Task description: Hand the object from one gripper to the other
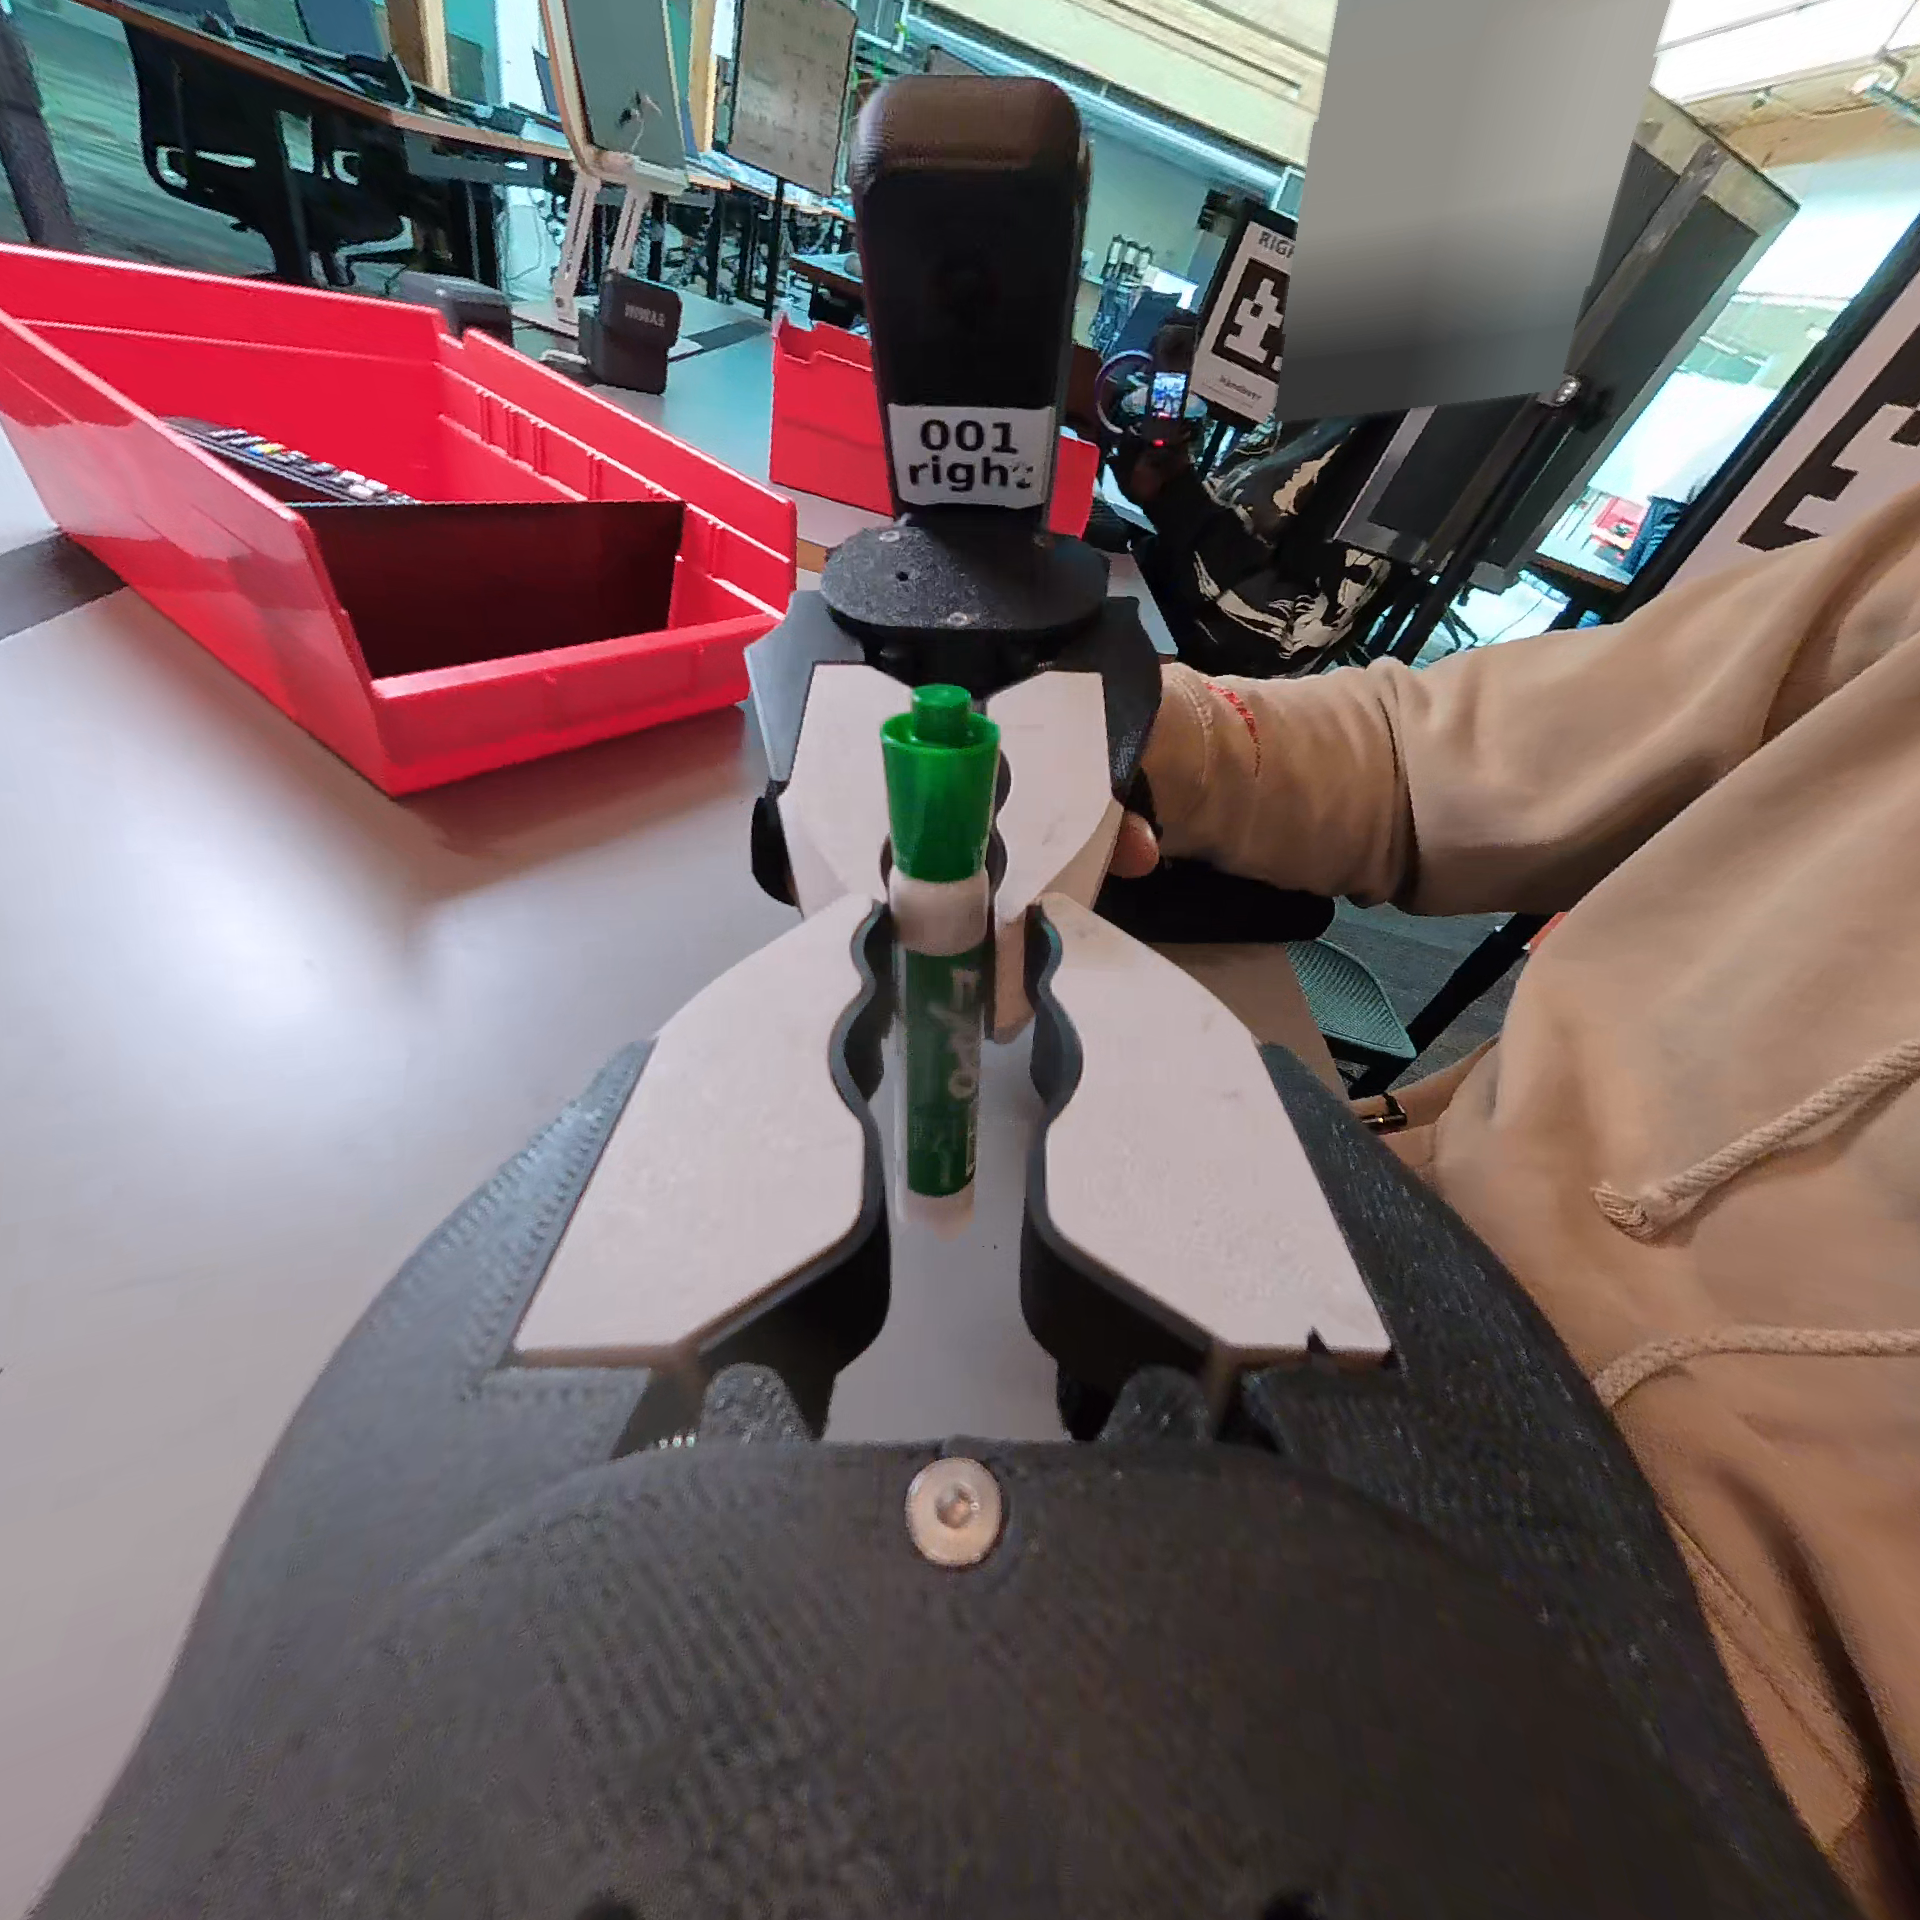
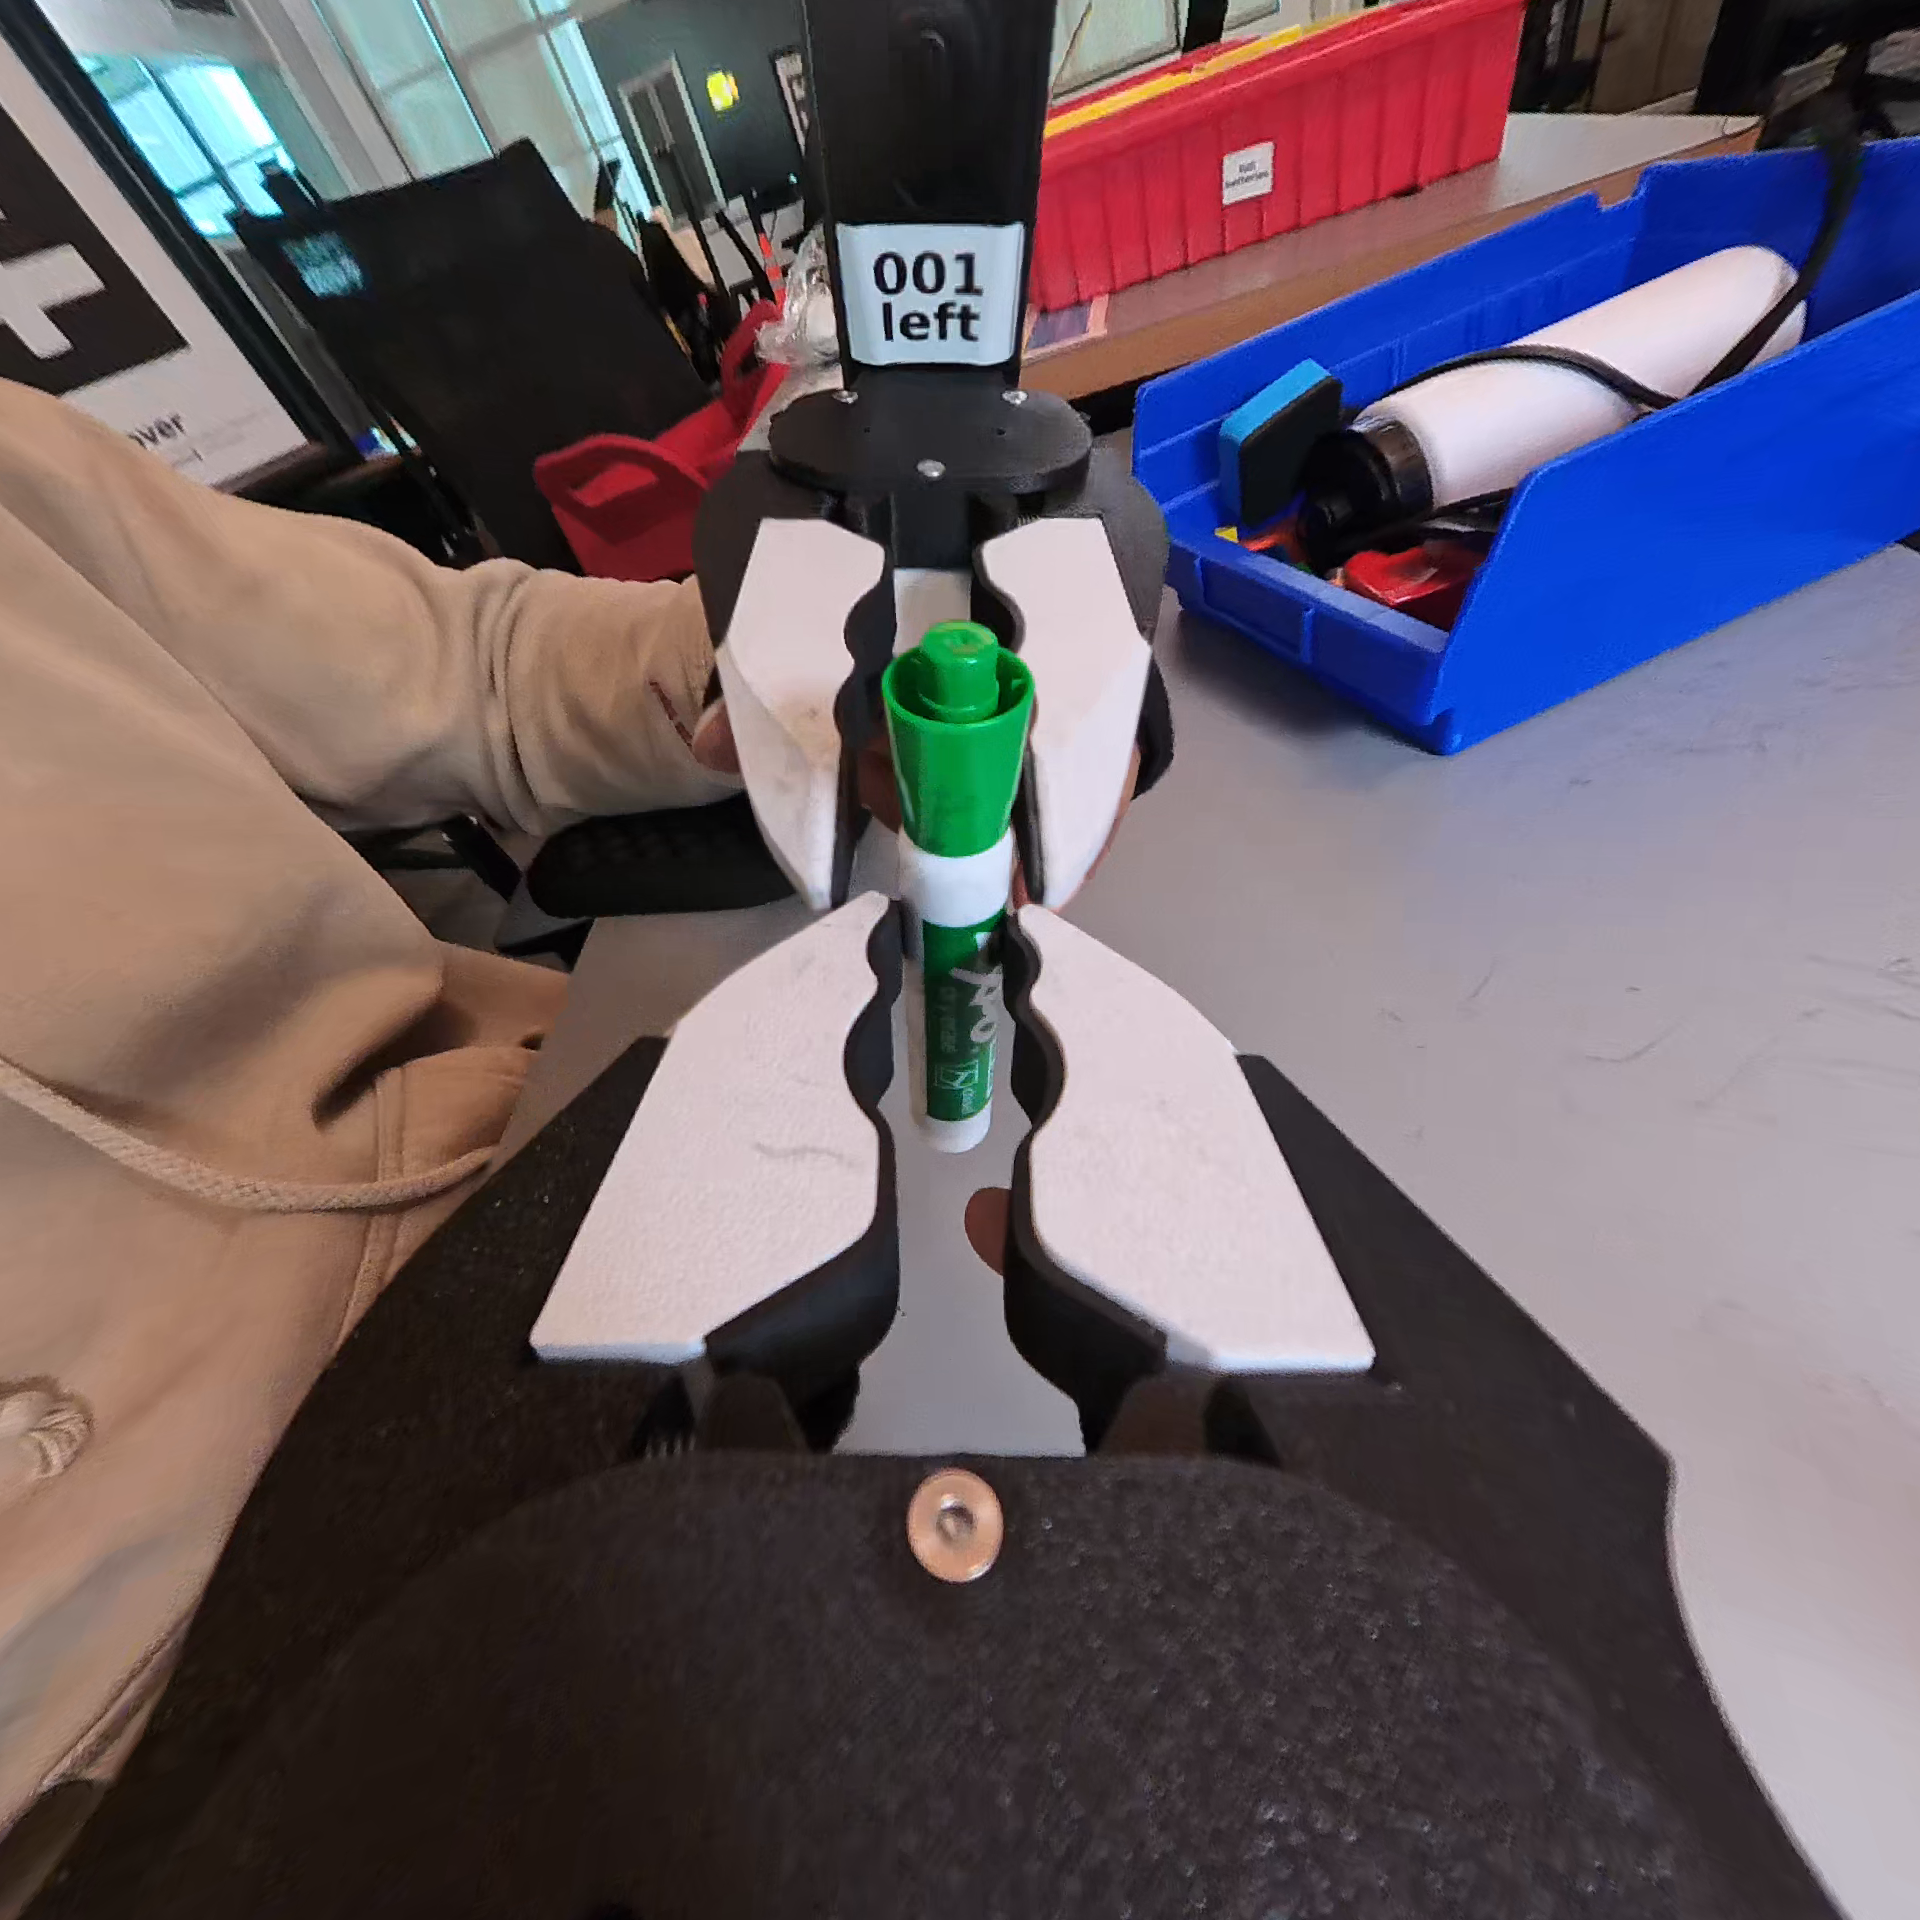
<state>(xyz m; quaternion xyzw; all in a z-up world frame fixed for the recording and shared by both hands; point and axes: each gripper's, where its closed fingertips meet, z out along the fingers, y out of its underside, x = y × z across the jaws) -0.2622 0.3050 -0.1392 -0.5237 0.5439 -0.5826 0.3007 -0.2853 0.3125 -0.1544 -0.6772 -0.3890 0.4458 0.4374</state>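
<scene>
The green marker (image 1: pixel 940 987) is held upright, cap on top, in the middle of both views, above the grey bench (image 1: pixel 260 987). It is pinched near its white band by the right gripper (image 2: pixel 954 909), whose tips are pressed on both sides of the barrel. The left gripper (image 1: pixel 951 920) is spread around the same marker: a small gap is seen at one finger, so no firm hold is judged there yet.

The main risk is a release by the right gripper before the left one is pressed together; the marker would then drop to the bench. As both pairs of tips are very near each other, a collision of fingers is possible when the left gripper is shut. The smooth round barrel can also tilt or slip.

A red bin (image 1: pixel 540 686) is seen at the left of the left wrist view, a blue bin (image 2: pixel 1662 582) at the upper right of the right wrist view; both are well apart.
</scene>
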